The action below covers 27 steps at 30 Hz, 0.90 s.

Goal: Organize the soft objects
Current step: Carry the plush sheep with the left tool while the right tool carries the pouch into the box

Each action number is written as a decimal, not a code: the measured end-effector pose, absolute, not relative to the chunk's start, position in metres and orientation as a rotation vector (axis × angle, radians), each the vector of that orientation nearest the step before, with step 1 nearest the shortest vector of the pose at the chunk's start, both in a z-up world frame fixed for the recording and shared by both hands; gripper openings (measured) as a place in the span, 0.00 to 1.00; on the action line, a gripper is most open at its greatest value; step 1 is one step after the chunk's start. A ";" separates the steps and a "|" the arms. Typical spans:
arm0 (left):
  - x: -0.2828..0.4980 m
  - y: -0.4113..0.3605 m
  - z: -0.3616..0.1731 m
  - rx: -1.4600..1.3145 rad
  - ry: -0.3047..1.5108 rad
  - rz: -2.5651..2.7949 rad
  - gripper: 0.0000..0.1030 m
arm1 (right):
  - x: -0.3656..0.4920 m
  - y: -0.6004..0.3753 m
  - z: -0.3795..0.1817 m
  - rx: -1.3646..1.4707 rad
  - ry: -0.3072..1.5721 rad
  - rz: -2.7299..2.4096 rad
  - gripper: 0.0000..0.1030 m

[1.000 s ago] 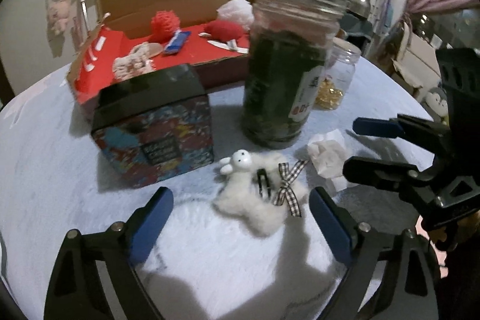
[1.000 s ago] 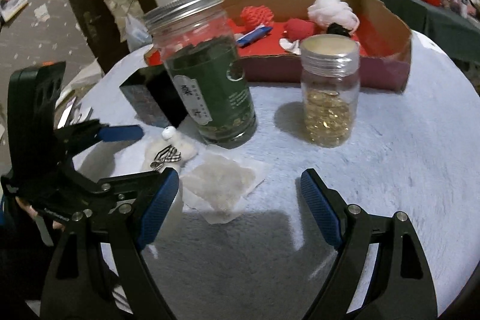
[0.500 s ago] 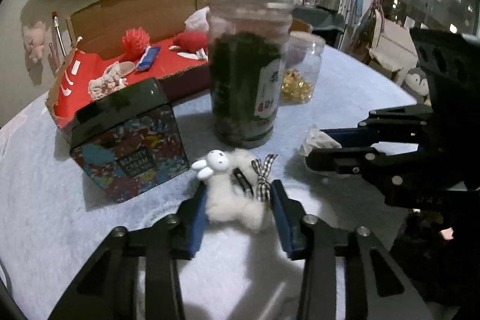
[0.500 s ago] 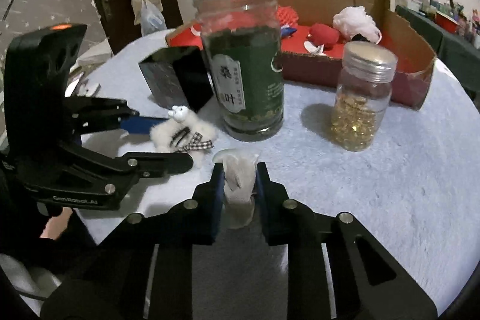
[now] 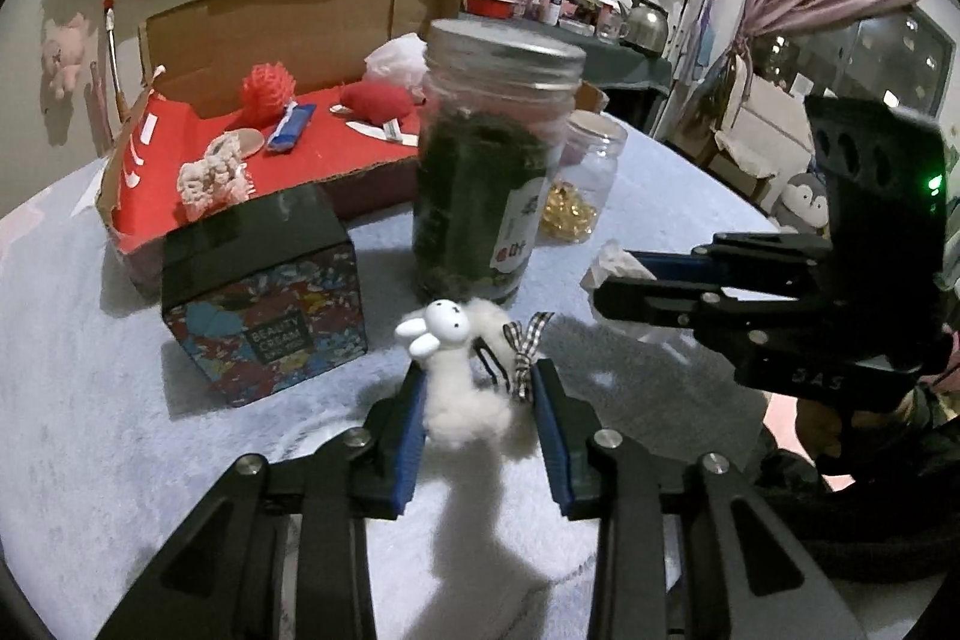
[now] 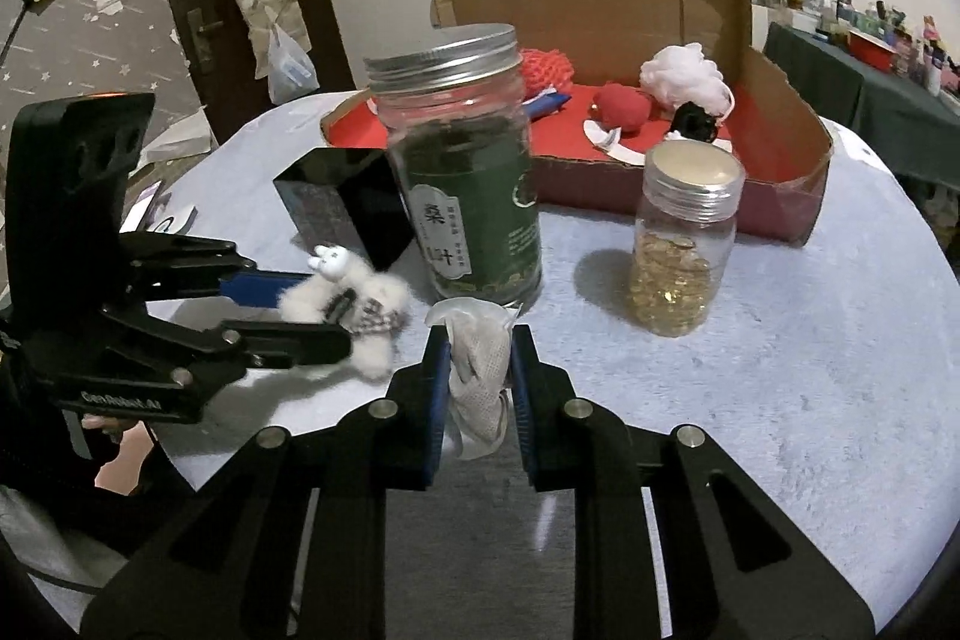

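Observation:
My left gripper (image 5: 477, 394) is shut on a white fluffy rabbit toy (image 5: 462, 388) with a checked bow and holds it just above the table. The toy also shows in the right wrist view (image 6: 354, 304). My right gripper (image 6: 480, 358) is shut on a white mesh sachet (image 6: 480, 364), lifted off the table; its tip shows in the left wrist view (image 5: 612, 265). An open cardboard box (image 5: 300, 16) with a red floor stands at the back, holding a red pompom (image 5: 267, 85), a red plush (image 5: 381, 103), a white puff (image 6: 684, 73) and other soft items.
A tall green-filled jar (image 5: 486, 172) stands mid-table just beyond both grippers. A small jar of gold capsules (image 6: 678, 256) is to its right. A black patterned tin (image 5: 264, 304) sits left of the tall jar. The round table has a pale fuzzy cover (image 6: 810, 370).
Both grippers closed from open: the left on the rabbit toy, the right on the sachet. Both now hold their objects raised slightly off the table.

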<state>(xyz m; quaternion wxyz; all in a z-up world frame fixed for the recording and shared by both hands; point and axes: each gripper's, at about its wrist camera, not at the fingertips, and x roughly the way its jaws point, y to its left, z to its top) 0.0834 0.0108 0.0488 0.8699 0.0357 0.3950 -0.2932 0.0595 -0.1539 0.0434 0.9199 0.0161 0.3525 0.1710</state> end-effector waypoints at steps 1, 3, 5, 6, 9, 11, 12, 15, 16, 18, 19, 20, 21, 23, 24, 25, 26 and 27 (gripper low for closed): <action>0.084 0.013 0.051 0.069 0.821 -0.609 0.35 | 0.060 -0.156 0.043 0.038 0.725 0.347 0.18; 0.080 0.017 0.056 0.064 0.808 -0.605 0.34 | 0.061 -0.158 0.044 0.041 0.724 0.339 0.18; 0.079 0.021 0.061 0.057 0.794 -0.598 0.35 | 0.060 -0.162 0.047 0.043 0.717 0.329 0.18; 0.080 0.023 0.064 0.055 0.789 -0.593 0.34 | 0.060 -0.164 0.049 0.045 0.713 0.324 0.18; 0.081 0.027 0.073 0.045 0.770 -0.587 0.34 | 0.060 -0.171 0.057 0.046 0.694 0.306 0.18; 0.081 0.031 0.078 0.035 0.756 -0.584 0.34 | 0.060 -0.177 0.063 0.047 0.679 0.295 0.18; 0.082 0.034 0.080 0.031 0.750 -0.583 0.34 | 0.060 -0.179 0.066 0.048 0.673 0.292 0.18; 0.086 0.038 0.086 0.017 0.740 -0.576 0.34 | 0.062 -0.186 0.074 0.040 0.653 0.273 0.18; 0.088 0.040 0.088 0.014 0.737 -0.574 0.34 | 0.063 -0.188 0.078 0.039 0.646 0.268 0.18; 0.091 0.043 0.091 0.009 0.731 -0.572 0.34 | 0.065 -0.191 0.083 0.037 0.635 0.261 0.18; 0.092 0.045 0.093 0.006 0.728 -0.572 0.34 | 0.066 -0.193 0.086 0.037 0.630 0.260 0.18; 0.094 0.046 0.095 0.002 0.725 -0.572 0.34 | 0.068 -0.194 0.089 0.039 0.626 0.261 0.18; 0.095 0.047 0.097 0.000 0.724 -0.572 0.34 | 0.070 -0.196 0.091 0.042 0.624 0.264 0.18; 0.099 0.048 0.100 0.000 0.720 -0.569 0.34 | 0.074 -0.199 0.096 0.043 0.621 0.268 0.18; 0.100 0.050 0.102 0.002 0.718 -0.566 0.34 | 0.077 -0.200 0.097 0.040 0.620 0.268 0.18; 0.102 0.050 0.104 0.005 0.717 -0.564 0.34 | 0.079 -0.200 0.099 0.036 0.620 0.270 0.18; 0.105 0.050 0.106 0.009 0.718 -0.565 0.34 | 0.081 -0.201 0.100 0.033 0.620 0.271 0.18; 0.107 0.050 0.107 0.011 0.719 -0.565 0.34 | 0.084 -0.201 0.102 0.029 0.621 0.272 0.18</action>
